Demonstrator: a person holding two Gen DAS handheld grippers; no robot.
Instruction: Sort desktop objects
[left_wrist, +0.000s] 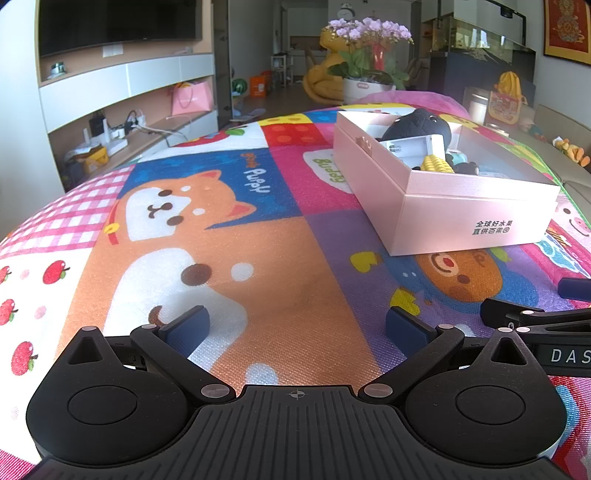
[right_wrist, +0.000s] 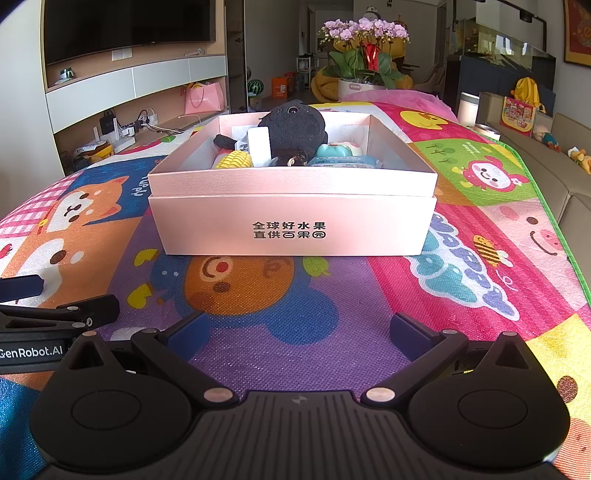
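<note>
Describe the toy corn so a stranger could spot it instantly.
Find the pink box standing on the cartoon mat. Look inside at its near left part, just left of the white rectangular item and below the black plush toy. The toy corn is the only yellow, kernel-ribbed piece there.

Each black tool (left_wrist: 297, 326) (right_wrist: 299, 330) has blue pads (left_wrist: 188, 326), silver pivot screws.

Open pink box (right_wrist: 291, 221) at twelve o'clock, holding black plush toy (right_wrist: 293, 125), yellow toy corn (right_wrist: 233, 161), white case (right_wrist: 259, 146), teal packet (right_wrist: 341, 160).
</note>
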